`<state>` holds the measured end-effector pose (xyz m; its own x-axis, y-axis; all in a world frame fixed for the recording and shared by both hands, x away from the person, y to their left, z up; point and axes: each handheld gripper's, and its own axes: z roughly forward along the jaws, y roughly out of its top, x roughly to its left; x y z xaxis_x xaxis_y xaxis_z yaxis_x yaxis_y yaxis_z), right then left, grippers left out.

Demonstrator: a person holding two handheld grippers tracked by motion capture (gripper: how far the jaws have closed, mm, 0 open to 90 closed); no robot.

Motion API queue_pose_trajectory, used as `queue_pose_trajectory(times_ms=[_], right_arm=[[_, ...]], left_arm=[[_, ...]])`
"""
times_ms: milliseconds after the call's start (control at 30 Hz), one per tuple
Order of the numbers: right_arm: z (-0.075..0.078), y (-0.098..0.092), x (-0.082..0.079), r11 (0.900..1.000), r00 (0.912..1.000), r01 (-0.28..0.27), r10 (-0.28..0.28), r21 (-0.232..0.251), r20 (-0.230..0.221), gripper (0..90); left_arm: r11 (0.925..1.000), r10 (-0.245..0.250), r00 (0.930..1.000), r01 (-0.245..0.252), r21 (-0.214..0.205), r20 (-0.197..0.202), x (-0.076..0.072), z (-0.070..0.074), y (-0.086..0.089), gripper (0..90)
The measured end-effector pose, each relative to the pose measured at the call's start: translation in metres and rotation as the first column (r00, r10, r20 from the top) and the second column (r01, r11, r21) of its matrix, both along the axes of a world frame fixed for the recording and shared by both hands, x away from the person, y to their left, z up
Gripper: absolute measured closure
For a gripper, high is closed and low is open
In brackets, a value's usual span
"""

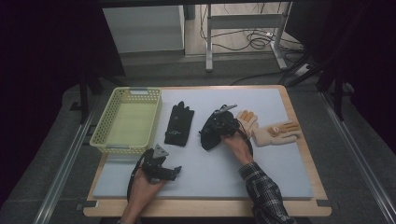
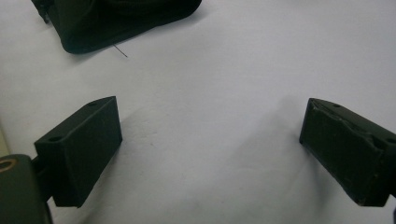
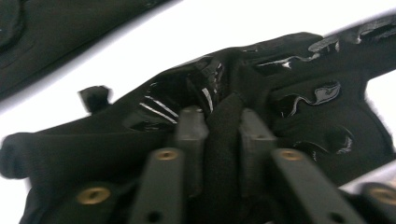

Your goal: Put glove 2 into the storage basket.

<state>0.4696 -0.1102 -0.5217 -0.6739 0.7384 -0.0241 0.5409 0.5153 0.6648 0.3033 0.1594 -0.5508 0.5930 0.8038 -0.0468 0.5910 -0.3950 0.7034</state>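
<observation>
High view: grey mat (image 1: 243, 172) on wooden table (image 1: 205, 209), dark room beyond.

My right gripper (image 1: 212, 133) sits ahead of and to the right of my left gripper (image 1: 173, 171), well apart from it. In the right gripper view its two jaws stand close together, pinching a raised fold of the black glove (image 3: 224, 126) between the pads. My right forearm, in a plaid sleeve (image 1: 264, 191), angles in from behind that gripper, hand (image 1: 236, 142) wrapped round its body. My left gripper rests low, jaws spread wide with nothing between them; my left hand (image 1: 142, 189) grips it from behind.
</observation>
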Motion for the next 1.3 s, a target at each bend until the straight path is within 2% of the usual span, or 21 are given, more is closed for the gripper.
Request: queue_pose_trajectory(times_ms=[167, 333, 467, 600, 700, 833, 867, 933, 1033, 1167, 1300], right_arm=[[0.004, 0.003, -0.002, 0.9985, 0.9987, -0.04, 0.041, -0.038, 0.03, 78.6], [0.023, 0.004, -0.014, 0.9937, 0.9927, -0.112, 0.112, -0.008, 0.044, 78.5], [0.042, 0.009, -0.036, 0.9822, 0.9803, -0.188, 0.187, 0.005, 0.063, 78.3], [0.053, 0.012, -0.064, 0.964, 0.9617, -0.266, 0.265, -0.001, 0.069, 77.9], [0.049, 0.013, -0.082, 0.955, 0.9535, -0.297, 0.296, -0.003, 0.054, 77.5], [0.03, 0.011, -0.102, 0.9484, 0.948, -0.317, 0.317, -0.003, 0.025, 76.0], [0.024, 0.011, -0.106, 0.9481, 0.9479, -0.318, 0.318, -0.005, 0.021, 73.9], [0.016, 0.01, -0.11, 0.9503, 0.9502, -0.311, 0.311, -0.004, 0.014, 60.7], [0.017, 0.006, -0.112, 0.9535, 0.9535, -0.301, 0.301, 0.015, 0.02, 50.3], [0.027, -0.007, -0.108, 0.961, 0.9627, -0.27, 0.268, 0.059, 0.036, 46.2], [0.029, -0.021, -0.11, 0.9652, 0.9685, -0.249, 0.246, 0.081, 0.038, 44.1]], left_arm=[[1.0, 0.001, 1.0, -0.001, -0.002, 0.0, 0.0, 0.0, 0.0, 5.7], [1.0, 0.0, 1.0, 0.0, 0.0, -0.001, 0.0, 0.0, 0.0, 5.7], [1.0, 0.0, 1.0, 0.0, 0.002, -0.001, 0.0, 0.0, 0.0, 5.7], [1.0, -0.001, 1.0, 0.001, 0.001, 0.001, 0.0, 0.0, 0.0, 5.7], [1.0, 0.001, 1.0, -0.001, -0.001, 0.001, 0.0, 0.0, 0.0, 5.7], [1.0, -0.001, 1.0, 0.001, 0.002, 0.0, 0.0, 0.0, 0.0, 5.7], [1.0, -0.001, 1.0, 0.001, 0.002, 0.0, 0.0, 0.0, 0.0, 5.7], [1.0, -0.001, 1.0, 0.001, 0.002, 0.0, 0.0, 0.0, 0.0, 5.7], [1.0, -0.001, 1.0, 0.001, 0.002, 0.001, 0.0, 0.0, 0.0, 5.7], [1.0, -0.001, 1.0, 0.001, 0.002, 0.0, 0.0, 0.0, 0.0, 5.7], [1.0, -0.001, 1.0, 0.001, 0.004, 0.0, 0.0, 0.0, 0.0, 5.8]])
